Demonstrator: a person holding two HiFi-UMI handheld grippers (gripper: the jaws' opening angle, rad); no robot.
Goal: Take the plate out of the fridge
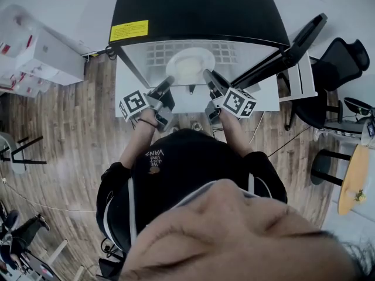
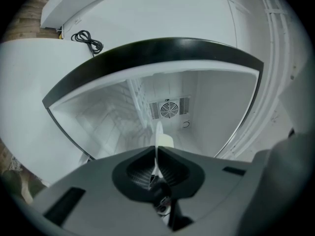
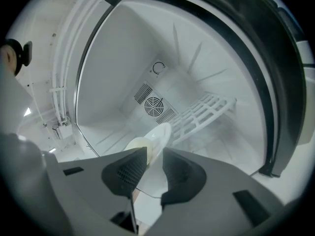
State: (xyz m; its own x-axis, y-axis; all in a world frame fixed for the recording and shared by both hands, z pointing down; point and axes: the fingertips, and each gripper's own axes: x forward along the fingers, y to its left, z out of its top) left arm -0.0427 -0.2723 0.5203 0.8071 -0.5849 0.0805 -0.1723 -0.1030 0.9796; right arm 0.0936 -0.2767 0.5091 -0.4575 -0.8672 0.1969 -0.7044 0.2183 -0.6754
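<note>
1. The step in hand looks like the withdrawal: the plate (image 1: 190, 65) is gripped on both sides at the mouth of the open fridge (image 1: 199, 10), at upper centre of the head view, but is not yet clear of the cabinet.
2. The left gripper (image 1: 170, 81) comes in from the lower left. Its jaws are nearly together, pinched on the plate's thin rim, which the left gripper view shows edge-on between them.
3. The right gripper (image 1: 206, 75) comes in from the lower right. Its jaws stand noticeably wider, with the rim slanting through the gap; the pads appear to bear on it, a looser-looking hold than the left.
4. A pale rounded lump (image 3: 138, 144), probably food, sits on the plate just past the right gripper's jaw tips.
5. Behind the plate are the rear fan grille (image 3: 153, 103) and a white wire shelf (image 3: 202, 112); the door (image 1: 293, 45) hangs open at the right of the head view.
6. The next move calls for drawing both grippers back together, towards the bottom of the head view, keeping the plate level so the lump does not slide and the slanted right hold does not twist.
</note>
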